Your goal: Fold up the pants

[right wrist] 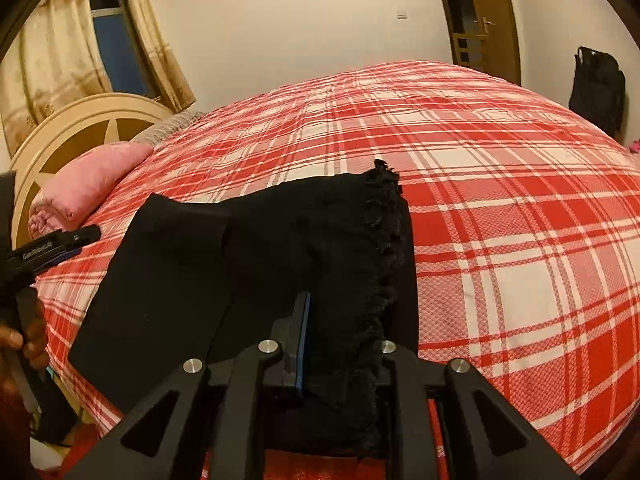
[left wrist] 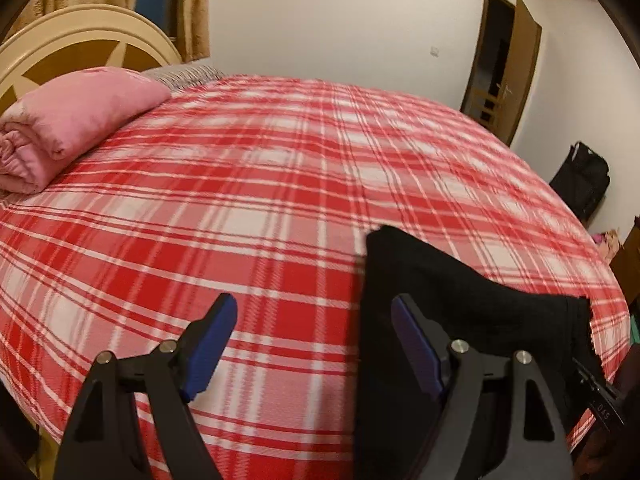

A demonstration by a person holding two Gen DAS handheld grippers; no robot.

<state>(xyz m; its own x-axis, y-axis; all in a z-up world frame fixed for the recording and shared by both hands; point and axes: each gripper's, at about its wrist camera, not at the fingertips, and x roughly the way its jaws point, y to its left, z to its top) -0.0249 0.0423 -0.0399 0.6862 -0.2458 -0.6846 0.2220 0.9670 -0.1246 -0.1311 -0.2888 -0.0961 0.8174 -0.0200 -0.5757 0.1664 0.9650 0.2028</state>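
Red-and-white plaid bedspread [right wrist: 500,216] covers the whole bed and gives a broad, flat place for folding; a folded pink blanket [left wrist: 76,120] sits well apart by the cream wooden headboard [left wrist: 84,36], clear of the work. Black fabric pants [right wrist: 240,248] lie near the close edge of the bed, partly doubled over, a fringed hem running along their right side. Right gripper [right wrist: 340,344] has its jaws drawn narrow on a bunch of that black cloth just beside the fringe, a grip that looks meant to carry this end across for the next fold. Left gripper [left wrist: 316,344] stands wide with nothing between its blue-padded fingers [left wrist: 208,344]; its right finger is over the pants' edge, touching or not I cannot tell, probably ready to pin or take the other side. No containers show except a black bag [right wrist: 598,88] against the far wall, contents unseen
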